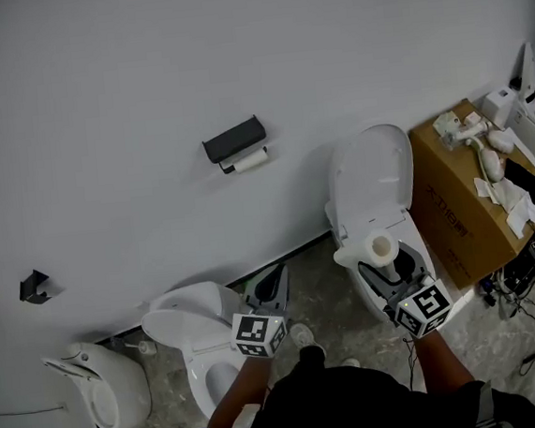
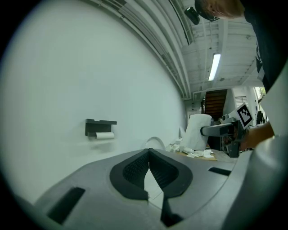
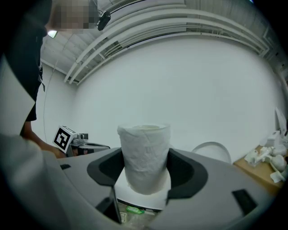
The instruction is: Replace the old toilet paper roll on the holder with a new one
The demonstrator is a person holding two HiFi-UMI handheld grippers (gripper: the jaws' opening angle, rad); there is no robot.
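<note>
Plain white wall (image 1: 142,79) across far side, w/ small black bracket (image 1: 35,287) at left. Grey mottled stone floor (image 1: 327,297). White toilets along wall: lid-up toilet (image 1: 372,175) at right, low toilet (image 1: 189,327) left of it. Cardboard box (image 1: 452,219) far right, cables (image 1: 528,277) beside it. Ceiling strip light (image 2: 214,66) lit.

Stone floor (image 1: 327,292) bears toilets (image 1: 369,175), a cardboard box (image 1: 451,209), cables (image 1: 531,315).

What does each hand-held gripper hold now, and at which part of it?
The right hand-held gripper holds the new toilet paper roll upright, its jaws pressing the roll's curved sides. The left hand-held gripper is shut and empty.
</note>
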